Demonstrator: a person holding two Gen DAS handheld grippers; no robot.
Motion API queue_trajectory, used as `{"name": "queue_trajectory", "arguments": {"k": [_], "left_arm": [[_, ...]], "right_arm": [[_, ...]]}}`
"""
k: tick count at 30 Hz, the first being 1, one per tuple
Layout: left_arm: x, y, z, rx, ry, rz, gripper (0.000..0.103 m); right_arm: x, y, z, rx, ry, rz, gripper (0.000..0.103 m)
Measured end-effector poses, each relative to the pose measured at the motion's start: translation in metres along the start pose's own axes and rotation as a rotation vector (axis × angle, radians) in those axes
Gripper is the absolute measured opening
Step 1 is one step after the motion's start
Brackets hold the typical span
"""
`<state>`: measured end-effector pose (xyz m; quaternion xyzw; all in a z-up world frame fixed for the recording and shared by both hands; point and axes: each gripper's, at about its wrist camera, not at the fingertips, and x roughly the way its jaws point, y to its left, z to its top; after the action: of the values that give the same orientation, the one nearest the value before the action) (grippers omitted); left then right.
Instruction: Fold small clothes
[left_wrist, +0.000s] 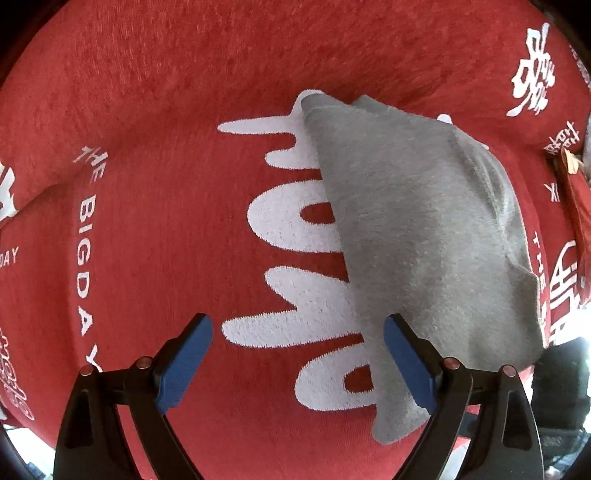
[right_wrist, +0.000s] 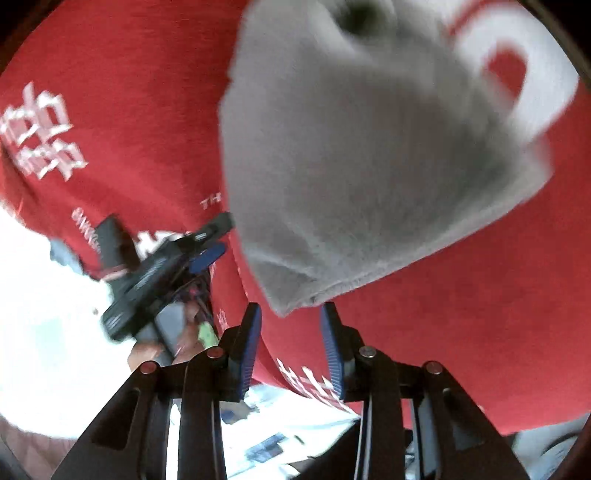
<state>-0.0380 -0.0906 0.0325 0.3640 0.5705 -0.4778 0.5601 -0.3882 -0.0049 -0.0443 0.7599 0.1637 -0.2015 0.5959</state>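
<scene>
A small grey knitted garment (left_wrist: 417, 236) lies on a red cloth printed with large white lettering (left_wrist: 147, 221), which covers the surface beneath it; I cannot tell whether that surface is a tabletop or something else. From my left wrist view, the left gripper (left_wrist: 298, 363) hovers over the cloth with its blue-padded fingers (left_wrist: 184, 365) spread wide and holding nothing, the right-hand pad just at the garment's near edge. From my right wrist view, which is blurred, the right gripper (right_wrist: 291, 349) has its fingers at a narrower gap, open, with a near corner of the garment sitting just ahead of the tips; I cannot tell whether the fabric touches them, but it does not appear clamped. The left gripper also shows at the left of that view, beside the garment. The grey piece looks bunched along its far side, with ridges and an overlapped layer, which suggests to me that a fold may be made, though not neatly. I judge the task partway at most: smoothing and at least one further fold seem left to do.
</scene>
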Motion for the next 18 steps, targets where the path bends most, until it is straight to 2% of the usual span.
{"name": "queue_trajectory", "arguments": {"k": [2,5,7,8,12,13,14,15,16,18], "left_arm": [[-0.003,0.002,-0.002,0.008,-0.004,-0.001,0.094],[-0.009,0.007,-0.004,0.0,-0.01,-0.008,0.094],[-0.011,0.008,-0.004,-0.004,-0.015,-0.009,0.094],[-0.012,0.009,-0.003,-0.004,-0.015,-0.011,0.094],[-0.011,0.007,-0.005,0.005,-0.006,-0.022,0.094],[-0.01,0.006,-0.005,0.006,-0.004,-0.025,0.094],[-0.009,0.005,-0.006,0.006,-0.002,-0.032,0.094],[-0.009,0.005,-0.007,0.006,-0.001,-0.037,0.094],[-0.009,0.003,-0.007,0.006,-0.001,-0.041,0.094],[-0.008,-0.001,-0.005,0.013,-0.005,-0.046,0.094]], "right_arm": [[0.008,-0.004,0.002,0.024,-0.041,0.028,0.037],[0.006,-0.007,0.004,0.05,-0.053,0.057,0.038],[0.003,-0.005,0.004,0.041,-0.048,0.058,0.025],[-0.001,-0.004,0.004,0.026,-0.047,0.055,0.015],[0.002,0.001,0.003,0.013,-0.022,0.033,0.015],[0.004,0.001,0.002,0.013,-0.01,0.011,0.016],[0.006,-0.001,-0.001,0.021,-0.001,-0.006,0.029],[0.007,-0.002,-0.003,0.033,-0.005,-0.012,0.049],[0.009,-0.002,-0.005,0.049,-0.022,-0.009,0.052],[0.014,-0.004,-0.006,0.078,-0.051,0.037,0.052]]}}
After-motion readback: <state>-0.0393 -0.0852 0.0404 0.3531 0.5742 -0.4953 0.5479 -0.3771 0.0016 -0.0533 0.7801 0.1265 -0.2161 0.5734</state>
